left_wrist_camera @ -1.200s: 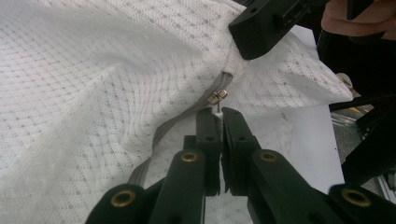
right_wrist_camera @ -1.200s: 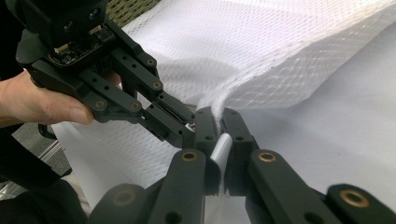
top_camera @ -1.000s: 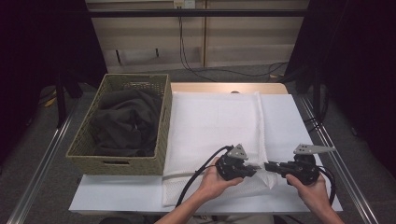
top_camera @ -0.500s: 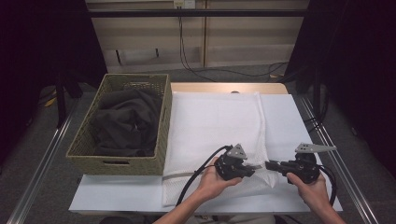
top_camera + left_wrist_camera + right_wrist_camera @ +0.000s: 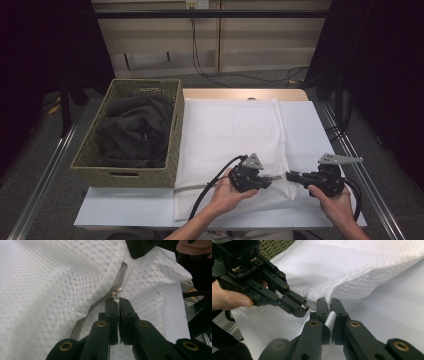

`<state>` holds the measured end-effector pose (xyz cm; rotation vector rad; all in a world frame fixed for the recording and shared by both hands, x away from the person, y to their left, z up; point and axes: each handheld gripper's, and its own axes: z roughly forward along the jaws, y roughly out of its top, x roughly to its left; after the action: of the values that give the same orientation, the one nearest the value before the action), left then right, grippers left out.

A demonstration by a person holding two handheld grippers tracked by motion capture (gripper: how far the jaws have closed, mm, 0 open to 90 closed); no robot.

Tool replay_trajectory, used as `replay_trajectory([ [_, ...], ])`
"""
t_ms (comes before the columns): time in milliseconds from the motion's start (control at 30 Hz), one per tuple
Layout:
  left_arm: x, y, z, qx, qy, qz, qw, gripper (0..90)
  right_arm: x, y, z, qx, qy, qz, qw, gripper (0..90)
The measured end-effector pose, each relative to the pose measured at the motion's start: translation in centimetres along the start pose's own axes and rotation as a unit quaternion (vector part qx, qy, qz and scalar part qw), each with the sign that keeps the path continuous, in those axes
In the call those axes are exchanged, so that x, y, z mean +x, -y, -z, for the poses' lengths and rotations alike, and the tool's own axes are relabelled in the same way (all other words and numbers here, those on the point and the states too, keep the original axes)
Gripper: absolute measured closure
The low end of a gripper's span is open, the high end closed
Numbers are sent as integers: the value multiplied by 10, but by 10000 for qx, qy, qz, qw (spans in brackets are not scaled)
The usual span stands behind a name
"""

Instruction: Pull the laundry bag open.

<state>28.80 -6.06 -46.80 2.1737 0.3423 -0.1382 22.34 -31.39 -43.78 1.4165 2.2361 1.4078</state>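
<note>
A white mesh laundry bag [image 5: 230,135] lies flat on the white table [image 5: 305,125]. Its grey zipper [image 5: 83,321] runs along the near edge. My left gripper [image 5: 117,300] is shut on the small pull tab of the brass zipper slider [image 5: 116,291]. Facing it from the right, my right gripper [image 5: 329,301] is shut on the bag's mesh edge [image 5: 342,287] just beside the zipper end. In the high view the left gripper [image 5: 275,178] and right gripper [image 5: 290,176] meet tip to tip at the bag's near right corner. The right gripper view shows the left gripper [image 5: 303,307] close by.
A woven basket [image 5: 175,135] holding dark clothes [image 5: 132,132] stands at the table's left, against the bag's side. Black cables trail from both grippers toward the near table edge. Metal rails run along both sides of the table.
</note>
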Motion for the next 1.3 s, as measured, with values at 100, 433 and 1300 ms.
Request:
replay_trajectory([
  [100, 2, 1, 1, -89, 42, 39, 9999, 869, 0, -1, 1, -47, -5, 22, 10000, 876],
  [433, 2, 4, 9, 62, -53, -11, 10000, 868, -2, 1, 6, -91, 62, -8, 9999, 876],
  [1300, 5, 11, 21, -260, -9, 134, 9996, 869, -1, -1, 5, -140, 107, 44, 9998, 876],
])
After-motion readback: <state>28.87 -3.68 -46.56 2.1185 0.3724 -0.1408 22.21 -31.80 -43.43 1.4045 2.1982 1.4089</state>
